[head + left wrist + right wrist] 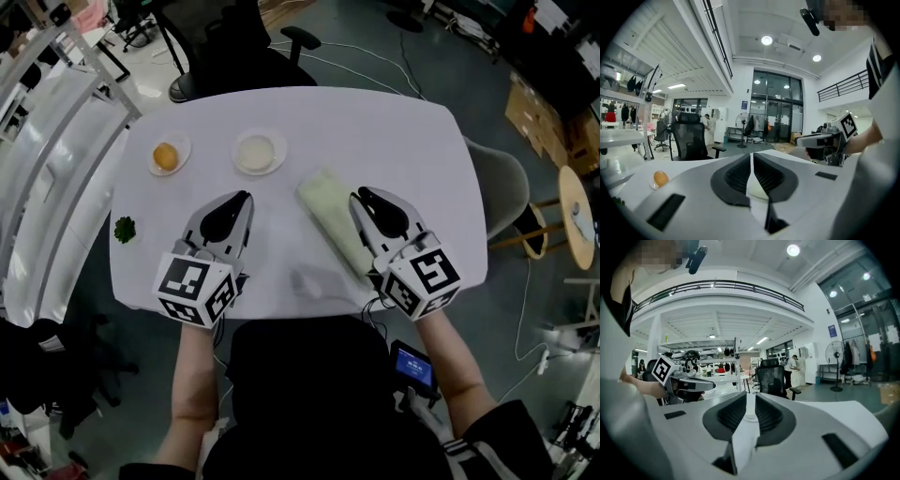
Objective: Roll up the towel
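– Over the near half of the white table [403, 131], what are the grippers doing?
– I'm holding both roughly level, off the surface. On the left gripper [247, 195] the fingers are pressing together with nothing between them. On the right gripper [361, 197] the fingers are almost meeting, with only a thin slit showing, and it is also empty.
– Where is the towel sitting?
– The pale green towel [328, 214] is lying as a tight roll on the table, slanting away from me. Its near end is passing under the right gripper, and it is apart from the left gripper. It is looking finished, by my judgement, so I'm carrying the jaws closed and clear to avoid snagging or unrolling it.
– Is anything else lying about?
– Two small dishes are sitting at the far side. The left-hand dish [184, 142] is carrying an orange-yellow lump [165, 157], and the right-hand dish [278, 150] is holding something pale. A green sprig [125, 229] is resting at the left edge. All are well apart from the roll.
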`<state>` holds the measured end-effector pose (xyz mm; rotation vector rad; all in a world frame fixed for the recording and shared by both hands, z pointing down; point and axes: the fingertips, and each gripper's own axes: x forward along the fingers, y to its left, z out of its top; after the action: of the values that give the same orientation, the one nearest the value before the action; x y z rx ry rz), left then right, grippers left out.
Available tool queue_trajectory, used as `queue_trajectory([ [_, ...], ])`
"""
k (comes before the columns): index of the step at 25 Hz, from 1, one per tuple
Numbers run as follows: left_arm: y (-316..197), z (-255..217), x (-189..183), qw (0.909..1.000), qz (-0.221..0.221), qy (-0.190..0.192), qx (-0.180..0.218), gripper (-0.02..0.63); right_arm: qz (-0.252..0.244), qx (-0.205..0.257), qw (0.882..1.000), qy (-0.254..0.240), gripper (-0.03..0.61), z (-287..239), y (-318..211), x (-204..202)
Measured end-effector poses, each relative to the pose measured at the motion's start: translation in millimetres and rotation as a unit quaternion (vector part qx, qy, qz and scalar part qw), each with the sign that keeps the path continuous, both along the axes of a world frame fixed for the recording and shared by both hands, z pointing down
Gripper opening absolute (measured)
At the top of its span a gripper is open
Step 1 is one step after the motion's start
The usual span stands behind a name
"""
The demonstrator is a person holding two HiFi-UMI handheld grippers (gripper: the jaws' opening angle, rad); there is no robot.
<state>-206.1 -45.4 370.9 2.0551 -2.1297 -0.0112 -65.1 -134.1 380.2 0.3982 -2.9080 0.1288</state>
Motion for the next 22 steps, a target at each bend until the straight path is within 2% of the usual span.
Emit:
queue_trajectory([
  [5,-6,-8,14,0.9996,0.015,-0.001,0.025,0.014,0.030,-0.003,0.999,-0.021,0.015,-4,-18,28],
  [9,-8,-11,18,0.9990,0.012,-0.001,0.043,0.014,0.045,-0.011,0.998,-0.035,0.009,-3,-30,47],
  [14,-9,-8,22,0.9989,-0.001,-0.005,0.047,0.014,0.050,-0.013,0.998,-0.031,0.009,3,-40,62],
  [19,-8,-4,27,0.9988,-0.014,-0.033,0.033,0.014,0.060,0.001,0.998,-0.015,0.009,11,-42,65],
  [22,-5,0,23,0.9987,-0.027,-0.029,0.032,0.014,0.063,-0.001,0.998,-0.018,0.009,13,-42,64],
])
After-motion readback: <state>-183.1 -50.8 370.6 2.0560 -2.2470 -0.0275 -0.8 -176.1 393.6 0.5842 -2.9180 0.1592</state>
